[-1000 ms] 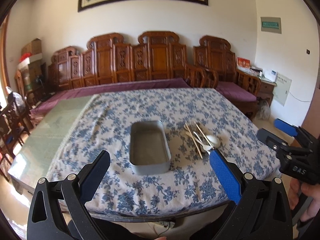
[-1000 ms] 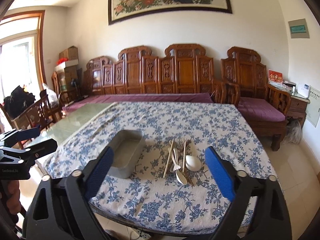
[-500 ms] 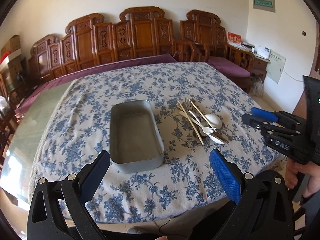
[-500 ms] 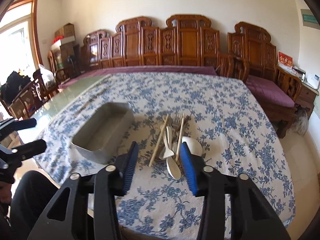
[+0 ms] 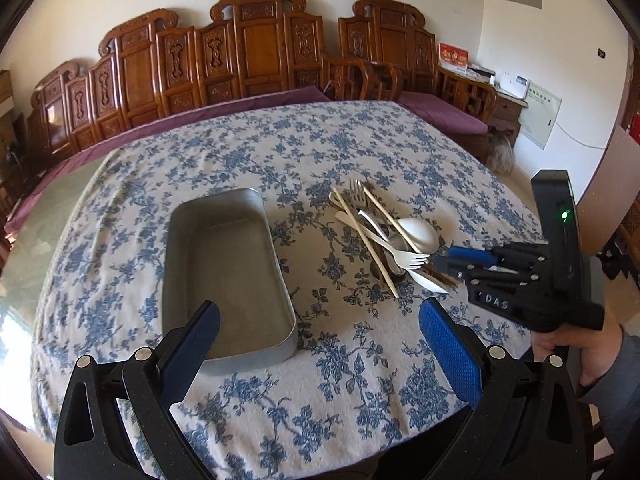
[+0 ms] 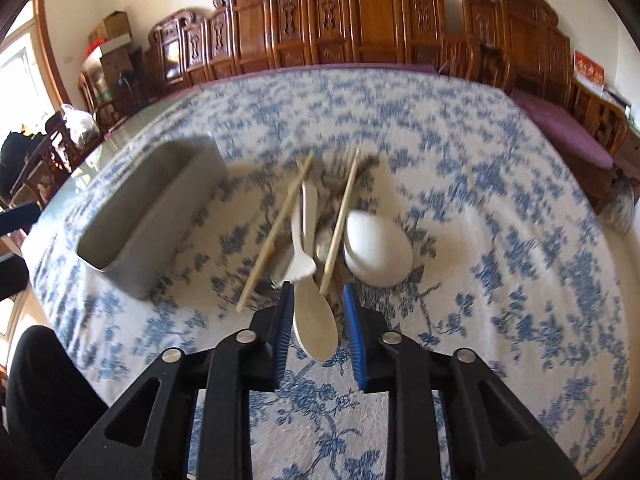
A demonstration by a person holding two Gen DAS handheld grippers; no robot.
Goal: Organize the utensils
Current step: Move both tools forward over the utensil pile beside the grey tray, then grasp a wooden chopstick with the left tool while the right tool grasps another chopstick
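Note:
An empty grey metal tray lies on the blue-flowered tablecloth. To its right is a pile of utensils: two chopsticks, a white fork, metal pieces and a big white spoon. My right gripper is low at the pile's near end. Its jaws are closing, with the bowl of a smaller white spoon between them and a thin gap at the right pad. My left gripper hangs open over the table's near edge, in front of the tray, holding nothing.
Carved wooden benches with purple cushions run along the far side of the table. The left part of the table is bare glass. A hand holds the right gripper at the table's right edge.
Both grippers have come down and closer to the table. The right jaws have narrowed from wide apart to a small gap around the white spoon. The left jaws stay wide.

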